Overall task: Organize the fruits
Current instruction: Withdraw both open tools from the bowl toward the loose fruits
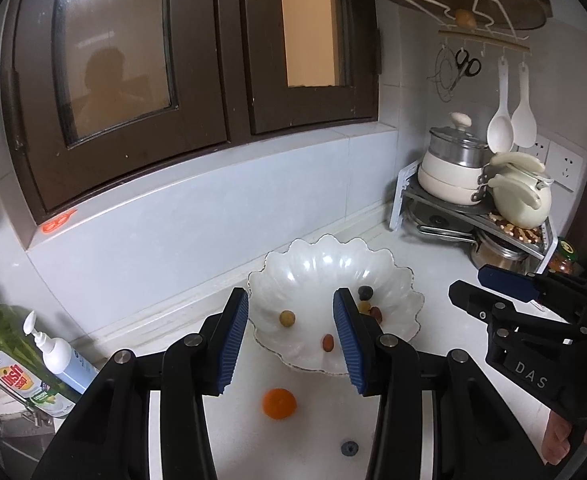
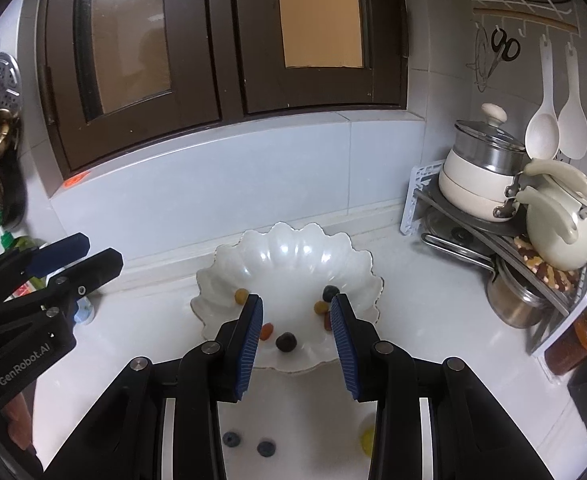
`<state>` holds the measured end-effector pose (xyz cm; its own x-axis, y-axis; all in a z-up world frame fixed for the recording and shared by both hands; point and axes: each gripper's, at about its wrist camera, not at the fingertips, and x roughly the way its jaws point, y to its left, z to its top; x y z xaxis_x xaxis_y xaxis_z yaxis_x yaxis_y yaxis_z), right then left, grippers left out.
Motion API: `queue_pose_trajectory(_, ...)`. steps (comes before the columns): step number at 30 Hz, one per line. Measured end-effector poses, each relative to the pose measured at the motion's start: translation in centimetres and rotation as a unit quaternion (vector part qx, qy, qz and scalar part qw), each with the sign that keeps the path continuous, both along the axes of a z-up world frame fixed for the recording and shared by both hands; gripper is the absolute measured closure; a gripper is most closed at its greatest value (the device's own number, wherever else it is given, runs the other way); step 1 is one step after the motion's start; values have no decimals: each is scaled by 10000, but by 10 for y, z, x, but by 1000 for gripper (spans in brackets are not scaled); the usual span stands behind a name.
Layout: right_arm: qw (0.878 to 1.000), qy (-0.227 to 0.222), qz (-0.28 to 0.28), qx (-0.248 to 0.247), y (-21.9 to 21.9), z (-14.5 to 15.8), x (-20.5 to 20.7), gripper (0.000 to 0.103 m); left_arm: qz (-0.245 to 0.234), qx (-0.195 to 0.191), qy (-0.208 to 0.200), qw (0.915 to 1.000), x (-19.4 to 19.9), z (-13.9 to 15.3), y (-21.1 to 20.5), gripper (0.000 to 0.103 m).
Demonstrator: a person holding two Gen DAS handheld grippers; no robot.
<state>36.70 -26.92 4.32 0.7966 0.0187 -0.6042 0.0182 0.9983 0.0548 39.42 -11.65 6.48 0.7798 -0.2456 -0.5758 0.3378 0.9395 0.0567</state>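
A white scalloped bowl (image 1: 325,256) (image 2: 289,240) stands on the white counter against the back ledge. It holds several small fruits, among them a yellow-green grape (image 1: 287,318), a red one (image 1: 327,343) and a dark berry (image 2: 286,342). An orange (image 1: 279,403) and a blueberry (image 1: 349,448) lie on the counter in front of the bowl. Two blueberries (image 2: 231,439) and a yellow fruit (image 2: 367,438) also lie there. My left gripper (image 1: 290,294) hovers open and empty over the bowl's near side. Beside it, my right gripper (image 2: 297,300) is open and empty too.
A metal rack (image 2: 473,236) with pots and a cream kettle (image 2: 561,236) fills the right corner, with jars (image 2: 573,344) in front. A dish-soap bottle (image 1: 17,356) and a pump bottle (image 1: 61,356) stand at the left. The window ledge runs behind the bowl.
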Motion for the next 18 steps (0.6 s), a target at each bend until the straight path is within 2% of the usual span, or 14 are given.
queue_pose_trajectory(7,9994,-208,-149,-217,2,2,-23,66,33,76,-185,9998,-21,0,9,55)
queue_pose_trajectory(18,9987,-311,-316,-264,6,-9,-48,66,-92,118,-117,9998,-44,-17,13,55)
